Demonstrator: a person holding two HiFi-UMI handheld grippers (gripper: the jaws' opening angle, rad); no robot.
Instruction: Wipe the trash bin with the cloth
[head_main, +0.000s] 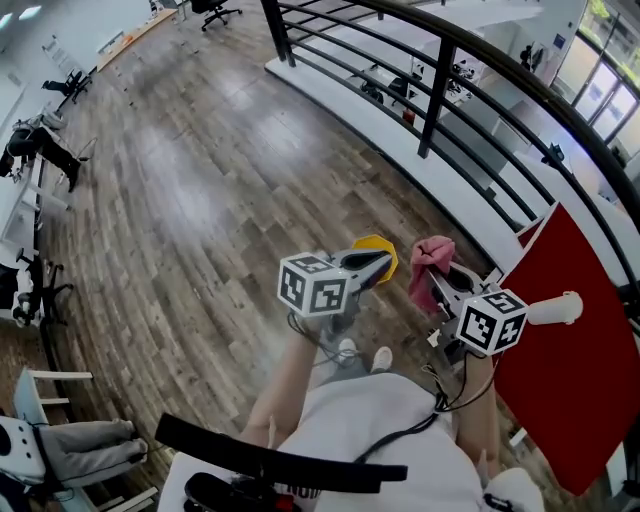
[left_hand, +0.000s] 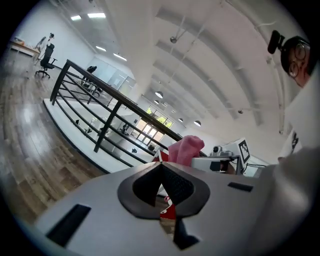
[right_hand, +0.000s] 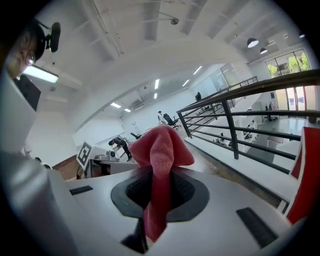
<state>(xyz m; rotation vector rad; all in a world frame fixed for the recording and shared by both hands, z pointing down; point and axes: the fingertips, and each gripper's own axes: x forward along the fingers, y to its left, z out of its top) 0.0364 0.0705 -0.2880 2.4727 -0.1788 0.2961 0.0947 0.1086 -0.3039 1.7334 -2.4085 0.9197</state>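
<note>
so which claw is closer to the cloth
Right. The right claw is shut on the pink cloth. The left claw, shut and empty, sits to the cloth's left without touching it.

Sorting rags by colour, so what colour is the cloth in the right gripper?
Pinkish red; the cloth shows best in the right gripper view.

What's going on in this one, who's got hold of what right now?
A person holds a pair of tongs in each hand, both raised in front of their body above a wooden floor beside a black railing. The right tongs are clamped on a pink cloth, which bunches above the jaws and hangs below them. The left tongs are shut with nothing between them. The cloth touches no surface, so no wiping is under way at this moment.
</note>
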